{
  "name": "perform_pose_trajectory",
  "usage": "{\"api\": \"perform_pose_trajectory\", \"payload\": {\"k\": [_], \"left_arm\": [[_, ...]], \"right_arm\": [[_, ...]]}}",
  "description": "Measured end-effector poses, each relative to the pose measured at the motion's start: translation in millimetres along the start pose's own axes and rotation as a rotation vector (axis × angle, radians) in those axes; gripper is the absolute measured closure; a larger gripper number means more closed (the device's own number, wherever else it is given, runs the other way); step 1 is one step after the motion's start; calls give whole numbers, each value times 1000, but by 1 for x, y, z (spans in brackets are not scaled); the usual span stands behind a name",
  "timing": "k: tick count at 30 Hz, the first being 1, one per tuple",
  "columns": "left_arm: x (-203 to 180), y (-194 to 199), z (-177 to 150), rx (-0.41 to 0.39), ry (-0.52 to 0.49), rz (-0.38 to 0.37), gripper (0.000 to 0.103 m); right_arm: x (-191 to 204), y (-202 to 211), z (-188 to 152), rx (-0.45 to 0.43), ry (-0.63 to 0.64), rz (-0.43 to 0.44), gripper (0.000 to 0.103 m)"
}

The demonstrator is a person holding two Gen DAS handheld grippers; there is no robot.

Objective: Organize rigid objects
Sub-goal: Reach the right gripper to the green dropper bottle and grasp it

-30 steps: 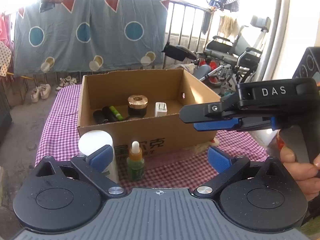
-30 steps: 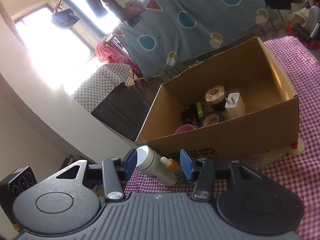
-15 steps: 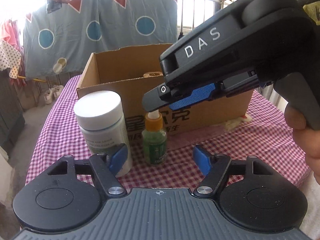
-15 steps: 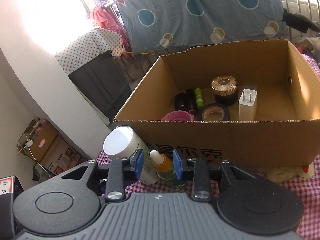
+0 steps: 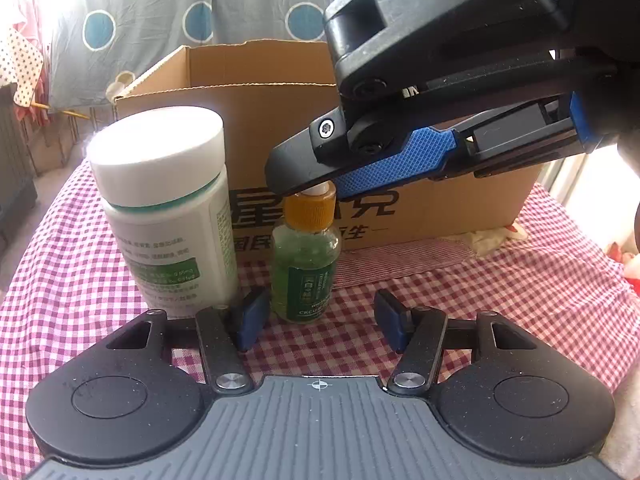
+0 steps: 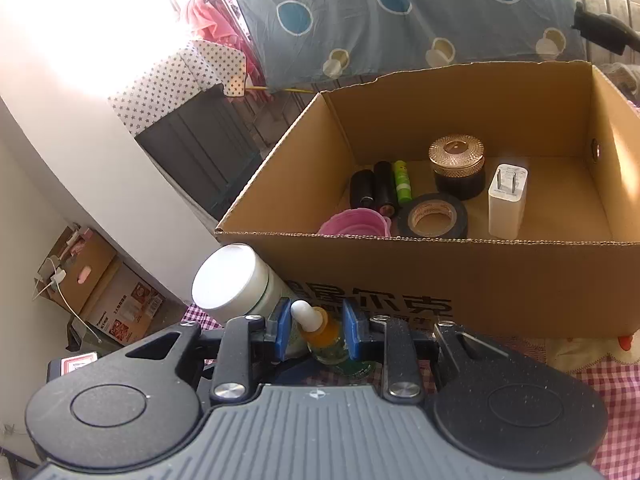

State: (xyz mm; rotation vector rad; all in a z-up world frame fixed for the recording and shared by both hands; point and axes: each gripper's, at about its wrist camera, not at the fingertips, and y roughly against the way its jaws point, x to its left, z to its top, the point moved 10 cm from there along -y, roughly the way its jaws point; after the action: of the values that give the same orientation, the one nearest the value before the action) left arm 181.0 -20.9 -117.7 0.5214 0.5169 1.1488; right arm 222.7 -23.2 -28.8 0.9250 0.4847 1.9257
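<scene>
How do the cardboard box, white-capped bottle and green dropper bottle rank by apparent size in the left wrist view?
1. cardboard box, largest though partly hidden
2. white-capped bottle
3. green dropper bottle, smallest

The two bottles stand side by side, so nearness hardly skews them.

1. The right gripper [image 5: 320, 184] covers the tip of the dropper bottle [image 5: 306, 264]; its handle runs off the picture's right edge.
2. The cardboard box [image 5: 280, 120] shows only its near wall from the left wrist; its contents are hidden.
3. The pink cup [image 6: 356, 222] is half hidden behind the box's near wall.
4. The white jar [image 5: 168, 208] label print is too small to read.
</scene>
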Motion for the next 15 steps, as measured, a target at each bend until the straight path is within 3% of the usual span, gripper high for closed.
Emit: {"api": "perform_pose_trajectory", "payload": {"k": [15], "left_arm": [[-44, 5, -4, 50, -27, -160, 44]], "right_arm": [[-39, 33, -11, -16, -83, -55, 73]]}}
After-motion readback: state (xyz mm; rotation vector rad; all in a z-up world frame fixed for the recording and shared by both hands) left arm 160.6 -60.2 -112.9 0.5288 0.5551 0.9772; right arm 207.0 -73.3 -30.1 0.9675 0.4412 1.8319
